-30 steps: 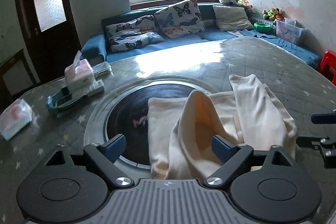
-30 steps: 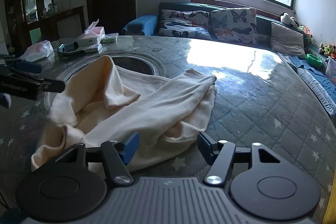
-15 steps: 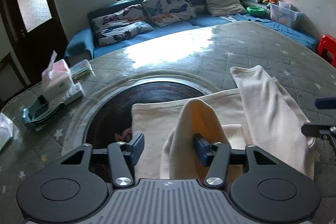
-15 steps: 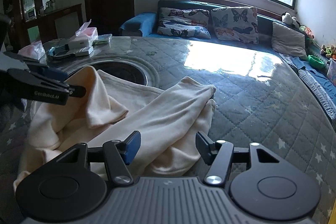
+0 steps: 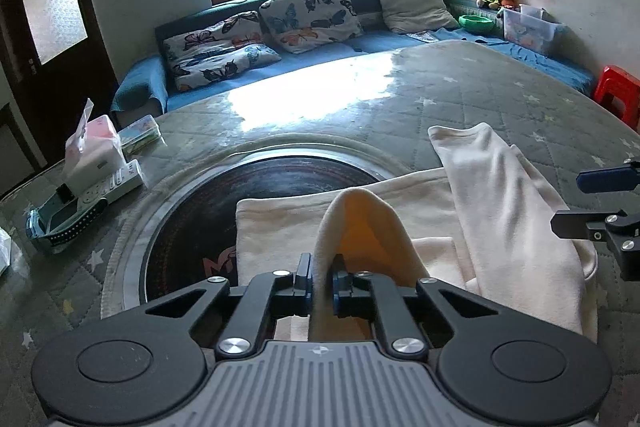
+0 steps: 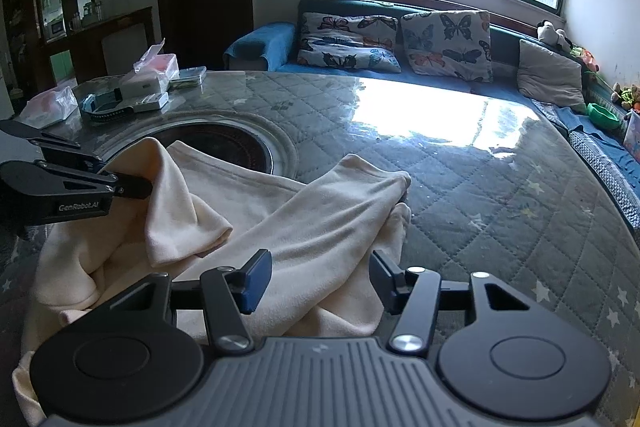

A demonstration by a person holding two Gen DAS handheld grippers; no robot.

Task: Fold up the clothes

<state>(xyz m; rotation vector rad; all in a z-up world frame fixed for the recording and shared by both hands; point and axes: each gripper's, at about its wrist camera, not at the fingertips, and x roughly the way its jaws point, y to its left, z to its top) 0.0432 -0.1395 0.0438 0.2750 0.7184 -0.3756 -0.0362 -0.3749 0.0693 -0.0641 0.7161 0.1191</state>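
Observation:
A cream garment [image 5: 500,211] lies rumpled on the quilted table, partly over the round dark inset. My left gripper [image 5: 320,287] is shut on a raised fold of the garment; in the right wrist view it [image 6: 132,185] pinches that fold [image 6: 168,203] at the left. My right gripper [image 6: 316,277] is open, its jaws astride a long sleeve-like part of the garment [image 6: 328,219] near the table's front edge. It shows at the right edge of the left wrist view [image 5: 600,203].
The table [image 6: 480,179] has a round dark inset [image 5: 280,195]. Tissue packs, a white box and a remote tray [image 5: 84,187] sit at its left. A blue sofa with butterfly cushions [image 5: 308,11] runs behind. A red stool [image 5: 618,95] stands at the right.
My left gripper has moved in and shut on the raised fold of the garment. The right gripper has stayed open over the sleeve part, shifting only slightly.

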